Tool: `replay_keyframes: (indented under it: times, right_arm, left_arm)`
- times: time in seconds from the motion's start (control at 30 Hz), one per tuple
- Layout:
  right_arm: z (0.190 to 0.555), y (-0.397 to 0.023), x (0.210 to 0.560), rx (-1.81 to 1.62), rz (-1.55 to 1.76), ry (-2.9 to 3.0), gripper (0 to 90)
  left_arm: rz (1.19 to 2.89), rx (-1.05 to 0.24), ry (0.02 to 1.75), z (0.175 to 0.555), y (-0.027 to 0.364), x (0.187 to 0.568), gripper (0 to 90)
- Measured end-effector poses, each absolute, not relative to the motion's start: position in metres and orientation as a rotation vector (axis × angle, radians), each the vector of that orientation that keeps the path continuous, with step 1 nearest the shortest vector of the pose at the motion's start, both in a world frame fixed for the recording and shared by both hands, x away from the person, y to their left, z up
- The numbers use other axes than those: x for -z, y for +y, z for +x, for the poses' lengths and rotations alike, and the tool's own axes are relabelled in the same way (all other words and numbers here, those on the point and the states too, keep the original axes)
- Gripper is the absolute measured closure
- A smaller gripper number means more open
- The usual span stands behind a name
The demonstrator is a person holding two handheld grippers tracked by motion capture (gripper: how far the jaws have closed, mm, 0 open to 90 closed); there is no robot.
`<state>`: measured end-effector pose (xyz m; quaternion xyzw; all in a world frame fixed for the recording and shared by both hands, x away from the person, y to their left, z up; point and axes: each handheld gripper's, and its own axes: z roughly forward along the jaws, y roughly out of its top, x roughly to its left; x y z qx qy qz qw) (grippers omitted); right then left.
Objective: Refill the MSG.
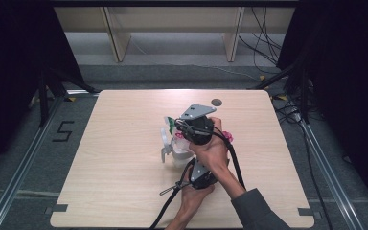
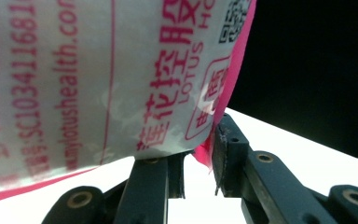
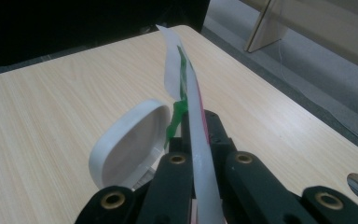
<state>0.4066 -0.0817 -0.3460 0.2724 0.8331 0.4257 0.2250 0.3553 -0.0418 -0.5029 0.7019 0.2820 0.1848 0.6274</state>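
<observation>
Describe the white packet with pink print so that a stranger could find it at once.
On the light wooden table, look near the middle, where both hands meet. The white packet with pink print is pinched between the two black grippers there. Its pink lettering and pink edge set it apart from the plain white round lid beside it.

Both my grippers meet at the middle of the table [image 1: 124, 143].

My right gripper [image 1: 197, 128] sits beyond my left gripper [image 1: 200, 175], with the packet [image 1: 172, 125] and the open lid [image 1: 165, 139] to their left. The packet's edge stands between my right jaws, lid [image 3: 128, 140] just left of it; another edge [image 2: 121, 74] sits above my left jaws.
</observation>
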Motion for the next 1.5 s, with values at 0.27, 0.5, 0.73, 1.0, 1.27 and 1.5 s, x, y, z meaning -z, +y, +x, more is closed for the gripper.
replay_keyframes:
  times: [0.27, 0.5, 0.73, 1.0, 1.27, 1.5]
  right_arm:
    - [0.404, -0.093, 0.348, -1.237, 0.783, 2.283, 90.0]
    - [0.401, -0.096, 0.347, -1.279, 0.793, 2.256, 90.0]
    - [0.401, -0.098, 0.346, -1.3, 0.779, 2.259, 90.0]
    - [0.399, -0.102, 0.345, -1.307, 0.772, 2.245, 90.0]
    - [0.399, -0.103, 0.345, -1.321, 0.776, 2.236, 90.0]
    - [0.397, -0.105, 0.343, -1.33, 0.797, 2.24, 90.0]
  left_arm:
    - [1.648, -0.423, 0.656, 0.356, -0.041, 0.506, 75.7]
    - [1.656, -0.418, 0.667, 0.358, -0.039, 0.507, 75.7]
    - [1.658, -0.425, 0.67, 0.358, -0.037, 0.507, 75.6]
    - [1.662, -0.417, 0.659, 0.357, -0.037, 0.508, 75.5]
    - [1.659, -0.416, 0.663, 0.357, -0.036, 0.508, 75.4]
    - [1.611, -0.396, 0.68, 0.356, -0.039, 0.507, 75.3]
